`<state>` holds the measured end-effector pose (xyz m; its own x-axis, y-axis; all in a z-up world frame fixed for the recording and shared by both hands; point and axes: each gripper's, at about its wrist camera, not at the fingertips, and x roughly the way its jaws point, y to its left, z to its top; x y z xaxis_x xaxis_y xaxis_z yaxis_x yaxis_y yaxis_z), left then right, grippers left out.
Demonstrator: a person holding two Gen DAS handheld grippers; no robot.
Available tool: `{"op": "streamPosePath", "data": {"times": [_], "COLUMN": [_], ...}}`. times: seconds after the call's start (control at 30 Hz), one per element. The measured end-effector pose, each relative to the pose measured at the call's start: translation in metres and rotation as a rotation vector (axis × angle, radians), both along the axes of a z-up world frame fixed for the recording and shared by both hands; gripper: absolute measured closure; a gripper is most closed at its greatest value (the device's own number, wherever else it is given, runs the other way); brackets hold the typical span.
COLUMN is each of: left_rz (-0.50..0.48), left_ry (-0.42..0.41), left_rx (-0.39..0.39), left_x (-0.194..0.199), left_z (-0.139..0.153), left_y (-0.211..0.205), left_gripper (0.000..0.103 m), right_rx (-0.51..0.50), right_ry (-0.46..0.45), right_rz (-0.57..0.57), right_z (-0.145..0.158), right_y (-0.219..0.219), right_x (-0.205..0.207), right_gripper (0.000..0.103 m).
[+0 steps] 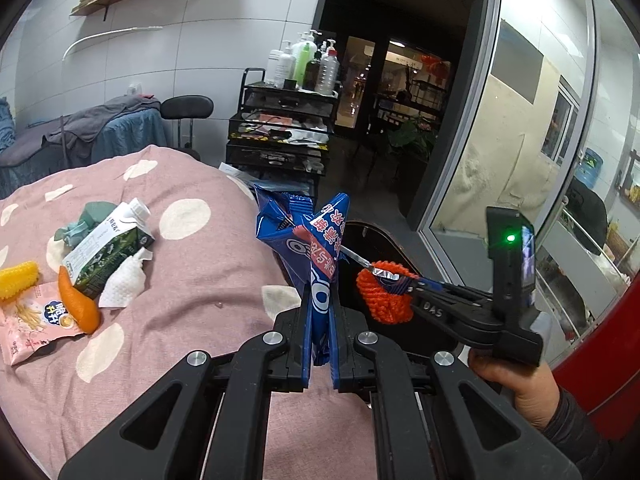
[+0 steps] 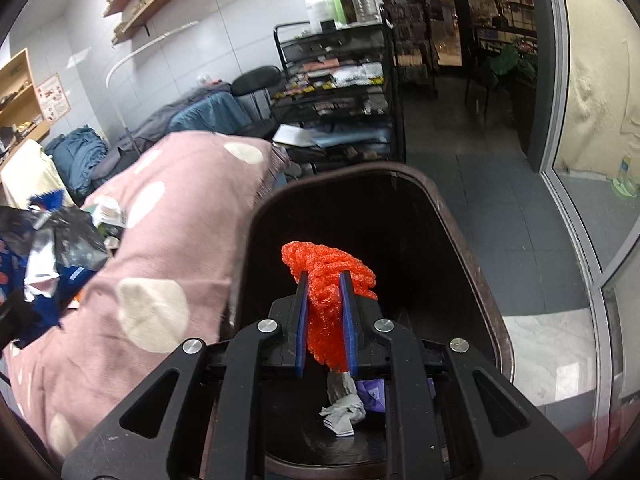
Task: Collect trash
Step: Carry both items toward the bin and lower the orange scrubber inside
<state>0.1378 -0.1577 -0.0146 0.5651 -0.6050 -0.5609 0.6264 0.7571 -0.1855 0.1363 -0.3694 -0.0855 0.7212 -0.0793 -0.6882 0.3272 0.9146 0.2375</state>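
My left gripper [image 1: 320, 300] is shut on a crumpled blue snack wrapper [image 1: 308, 248], held upright over the bed's right edge. My right gripper [image 2: 324, 280] is shut on an orange foam net [image 2: 330, 280] and holds it over the open mouth of a dark bin [image 2: 472, 264]; the net [image 1: 384, 294] and the right gripper [image 1: 408, 284] also show in the left wrist view. On the pink dotted bedcover [image 1: 192, 288] lie a milk carton [image 1: 110, 248], a white tissue [image 1: 122, 284], a pink snack packet [image 1: 36, 320], an orange peel-like piece [image 1: 78, 304] and a yellow piece [image 1: 18, 280].
Crumpled paper [image 2: 340, 412] and a purple wrapper [image 2: 372, 394] lie in the bin. A black trolley [image 1: 280, 128] with bottles stands beyond the bed. A glass door [image 1: 520, 120] is to the right. A second covered bed [image 1: 80, 136] and a black stool [image 1: 186, 108] stand at the back.
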Motion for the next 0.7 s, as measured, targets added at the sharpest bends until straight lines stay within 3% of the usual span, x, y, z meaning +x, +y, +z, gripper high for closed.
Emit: {"op": "streamPosePath", "data": {"times": [0.07, 0.17, 0.27, 0.47, 0.7], "left_rz": [-0.008, -0.019, -0.027, -0.057, -0.108], "left_ry": [-0.001, 0.001, 0.008, 0.005, 0.021], "left_rx": [0.008, 0.015, 0.019, 0.038, 0.058], "left_x": [-0.002, -0.004, -0.003, -0.006, -0.003], "left_z": [-0.002, -0.005, -0.006, -0.006, -0.008], "left_y": [-0.003, -0.006, -0.009, -0.022, -0.045], "left_gripper": [0.096, 0.096, 0.096, 0.096, 0.096], "right_rx": [0.004, 0.009, 0.009, 0.001, -0.047], "right_ry": [0.015, 0.002, -0.001, -0.038, -0.088], "right_rz": [-0.016, -0.033, -0.041, -0.09, -0.171], "right_z": [-0.007, -0.009, -0.01, 0.001, 0.022], "right_y": [-0.002, -0.001, -0.001, -0.008, -0.022], "right_x": [0.0, -0.002, -0.008, -0.019, -0.034], "right_gripper": [0.075, 0.043, 0.042, 0.025, 0.017]}}
